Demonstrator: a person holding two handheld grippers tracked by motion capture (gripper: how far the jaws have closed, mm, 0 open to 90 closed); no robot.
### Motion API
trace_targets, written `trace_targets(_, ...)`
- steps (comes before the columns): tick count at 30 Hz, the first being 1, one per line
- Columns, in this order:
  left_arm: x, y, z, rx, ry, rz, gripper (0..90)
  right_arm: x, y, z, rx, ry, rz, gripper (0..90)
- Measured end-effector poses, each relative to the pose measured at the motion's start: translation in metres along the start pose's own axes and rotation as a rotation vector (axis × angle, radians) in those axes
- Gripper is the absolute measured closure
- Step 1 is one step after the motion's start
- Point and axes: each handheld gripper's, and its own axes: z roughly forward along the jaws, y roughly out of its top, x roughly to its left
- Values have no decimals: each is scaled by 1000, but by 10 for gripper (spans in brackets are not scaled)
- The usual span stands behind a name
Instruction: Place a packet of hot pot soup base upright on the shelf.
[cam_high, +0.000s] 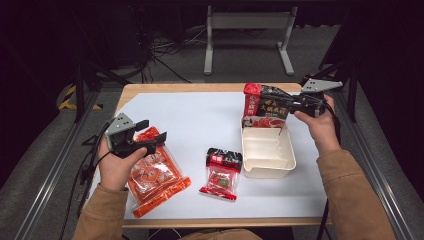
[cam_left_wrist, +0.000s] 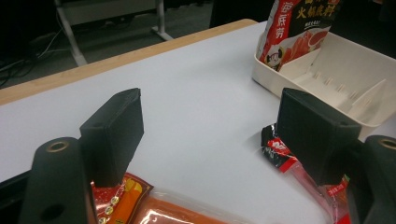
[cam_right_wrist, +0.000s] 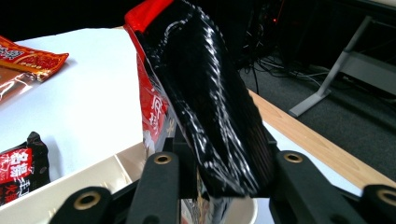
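The black-and-red pouch (cam_high: 265, 106) is standing upright at the far end of the cream bin (cam_high: 268, 167), pinched by the right gripper (cam_high: 296, 105), and is risking toppling over the rim if released tilted, while the left gripper (cam_high: 148, 134) is hovering spread over the orange packet (cam_high: 155, 180)

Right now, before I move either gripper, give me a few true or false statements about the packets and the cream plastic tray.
1. The right gripper is shut on the tall red-and-black sauce packet. True.
2. That packet lies flat on the white table sheet. False: it stands upright at the far end of the cream plastic tray.
3. The left gripper is open above the orange clear-window packet. True.
4. The small black-and-red packet is inside the tray. False: it lies on the sheet, left of the tray.
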Motion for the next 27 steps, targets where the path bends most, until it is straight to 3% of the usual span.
trace_targets(12,-2,-1,1,25,-34,6,213,0,1,-18,-46,-2,96,449)
trace_targets(21,3,-4,-3,25,-25,19,206,15,-1,-48,-59,-66,69,371)
trace_targets(26,5,-6,-5,27,-12,19,206,24,-5,-61,-72,-78,68,382)
trace_targets(27,6,-6,-5,29,-13,22,205,30,-7,-65,-72,-72,72,421)
